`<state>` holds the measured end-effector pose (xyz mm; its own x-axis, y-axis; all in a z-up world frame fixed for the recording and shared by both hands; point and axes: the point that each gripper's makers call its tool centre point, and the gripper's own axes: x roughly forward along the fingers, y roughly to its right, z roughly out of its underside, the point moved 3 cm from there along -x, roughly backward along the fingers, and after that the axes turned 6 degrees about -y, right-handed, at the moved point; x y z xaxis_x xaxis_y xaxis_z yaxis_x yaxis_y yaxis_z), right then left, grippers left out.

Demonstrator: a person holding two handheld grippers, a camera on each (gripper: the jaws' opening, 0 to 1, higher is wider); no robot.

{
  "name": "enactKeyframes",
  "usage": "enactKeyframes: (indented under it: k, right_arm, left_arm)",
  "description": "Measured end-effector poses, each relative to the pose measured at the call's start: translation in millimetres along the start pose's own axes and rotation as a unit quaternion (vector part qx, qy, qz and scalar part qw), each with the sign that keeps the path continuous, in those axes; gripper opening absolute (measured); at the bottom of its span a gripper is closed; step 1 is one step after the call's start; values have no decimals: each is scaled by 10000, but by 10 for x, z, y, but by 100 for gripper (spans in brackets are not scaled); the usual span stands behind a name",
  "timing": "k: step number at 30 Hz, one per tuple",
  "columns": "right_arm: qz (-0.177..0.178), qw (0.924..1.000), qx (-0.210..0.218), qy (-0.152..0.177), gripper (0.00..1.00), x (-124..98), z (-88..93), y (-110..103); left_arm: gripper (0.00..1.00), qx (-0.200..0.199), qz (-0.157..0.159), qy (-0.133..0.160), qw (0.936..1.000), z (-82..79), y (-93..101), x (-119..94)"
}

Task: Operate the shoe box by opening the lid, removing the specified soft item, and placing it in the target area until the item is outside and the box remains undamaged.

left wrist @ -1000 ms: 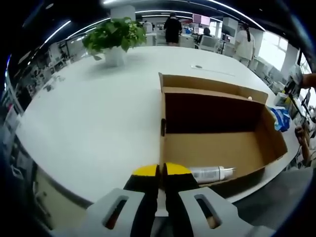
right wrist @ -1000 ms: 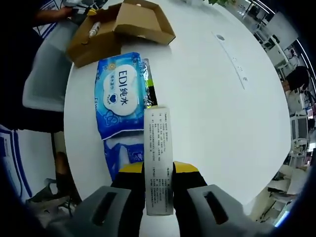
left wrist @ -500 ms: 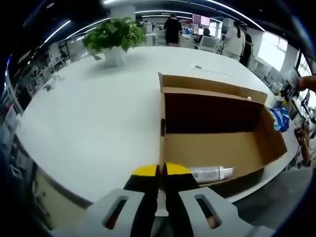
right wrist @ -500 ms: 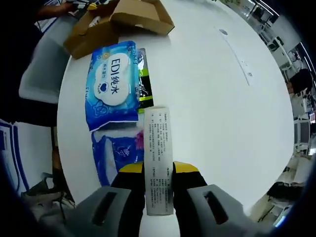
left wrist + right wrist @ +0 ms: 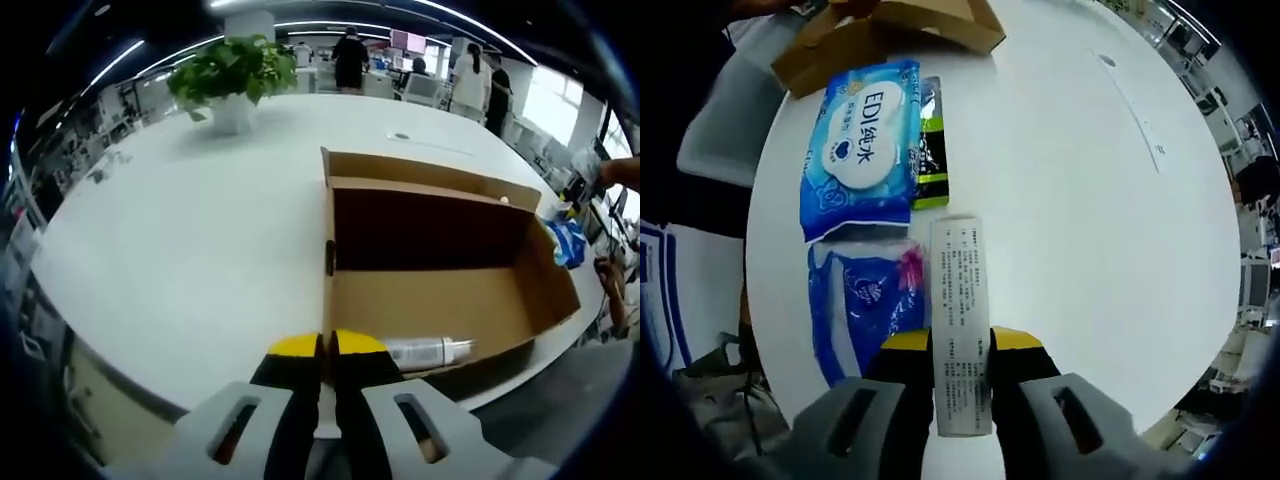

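Note:
The brown cardboard shoe box (image 5: 430, 300) stands open on the white table (image 5: 180, 230), its lid tipped back. A white tube (image 5: 428, 352) lies on the box floor at the near side. My left gripper (image 5: 327, 345) is shut at the box's near left wall, which runs edge-on between the yellow-tipped jaws. In the right gripper view, my right gripper (image 5: 960, 340) is shut on a narrow white printed carton (image 5: 960, 290), held above the table. A blue wipes pack (image 5: 860, 150), a green sachet (image 5: 930, 150) and a second blue soft pack (image 5: 865, 305) lie on the table beside the shoe box (image 5: 890, 35).
A potted plant (image 5: 235, 70) stands at the table's far side. The table edge curves close to the packs (image 5: 770, 250), with a grey chair (image 5: 720, 120) beyond it. People stand in the background (image 5: 350, 55). Wide bare tabletop (image 5: 1090, 220) lies right of the carton.
The right gripper view has pulled back from the box: the packs and box sit higher in it and the second blue pack shows fully. The carton stays gripped. The left gripper has not moved.

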<state>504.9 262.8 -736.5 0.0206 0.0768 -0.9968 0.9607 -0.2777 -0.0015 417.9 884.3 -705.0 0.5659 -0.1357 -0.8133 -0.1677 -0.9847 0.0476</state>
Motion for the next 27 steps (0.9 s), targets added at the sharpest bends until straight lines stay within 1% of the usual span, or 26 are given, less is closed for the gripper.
enactKeyframes:
  k: [3, 8, 13, 15, 16, 17, 19, 22, 24, 26, 27]
  right_arm:
    - [-19, 10000, 5, -9, 18, 22, 8, 12]
    - [-151, 9998, 35, -82, 19, 49, 41, -12]
    - [-125, 9998, 10, -162, 19, 58, 63, -12]
    - [-123, 9998, 68, -164, 21, 43, 71, 3]
    - [-91, 9998, 88, -160, 23, 35, 73, 14]
    - [-19, 9998, 89, -179, 24, 25, 94, 46]
    - [-40, 9998, 151, -149, 23, -29, 81, 13]
    - [19, 9997, 186, -132, 23, -109, 50, -30]
    - [58, 9997, 250, -61, 22, -189, 11, -56]
    - [159, 9995, 285, 8, 22, -269, -28, -58]
    - [279, 9992, 284, 64, 22, -335, -69, -57]
  left_arm:
    - [0, -5, 0, 1, 10000, 2, 3, -1]
    - [0, -7, -2, 0, 10000, 1, 5, -2]
    - [0, -1, -1, -5, 10000, 1, 2, 1]
    - [0, -3, -2, -3, 10000, 1, 2, 2]
    - [0, 8, -3, -4, 10000, 0, 3, 1]
    - [0, 7, -2, -3, 10000, 0, 3, 0]
    - [0, 0, 2, -2, 10000, -2, 1, -1]
    - [0, 9, 4, 3, 10000, -1, 2, -3]
    - [0, 21, 3, 5, 10000, -1, 1, -1]
    - [0, 7, 15, 13, 10000, -2, 1, -2]
    - [0, 16, 12, 15, 10000, -3, 4, -3]
